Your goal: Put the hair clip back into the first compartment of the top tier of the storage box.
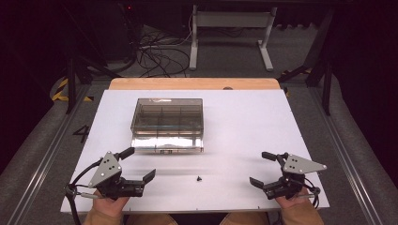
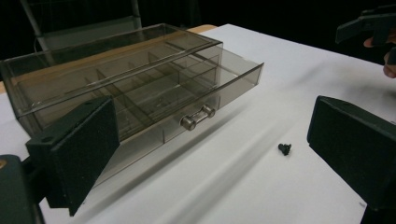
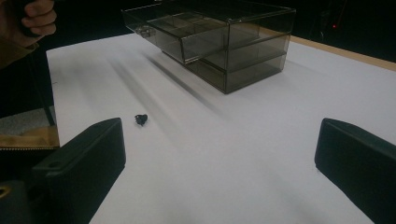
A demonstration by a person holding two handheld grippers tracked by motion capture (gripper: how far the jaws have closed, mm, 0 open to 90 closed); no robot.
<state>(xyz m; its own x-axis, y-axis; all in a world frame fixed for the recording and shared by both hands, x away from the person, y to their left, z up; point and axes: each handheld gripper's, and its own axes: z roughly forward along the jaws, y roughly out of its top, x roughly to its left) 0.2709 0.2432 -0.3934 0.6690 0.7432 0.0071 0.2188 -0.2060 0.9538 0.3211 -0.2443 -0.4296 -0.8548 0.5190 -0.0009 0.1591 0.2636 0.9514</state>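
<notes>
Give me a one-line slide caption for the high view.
Two open grippers, left and right, rest near a small black screw before a clear box with its drawer partly out.

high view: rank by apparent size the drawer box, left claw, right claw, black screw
1. Drawer box, largest.
2-3. Left claw and right claw: look alike, no ranking.
4. Black screw, smallest.

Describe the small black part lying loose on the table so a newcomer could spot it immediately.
Start from the white table and find the smoky transparent drawer box on it. Between the box and the table's near edge lies a tiny black screw. It is the only loose dark speck on the white surface.
</notes>
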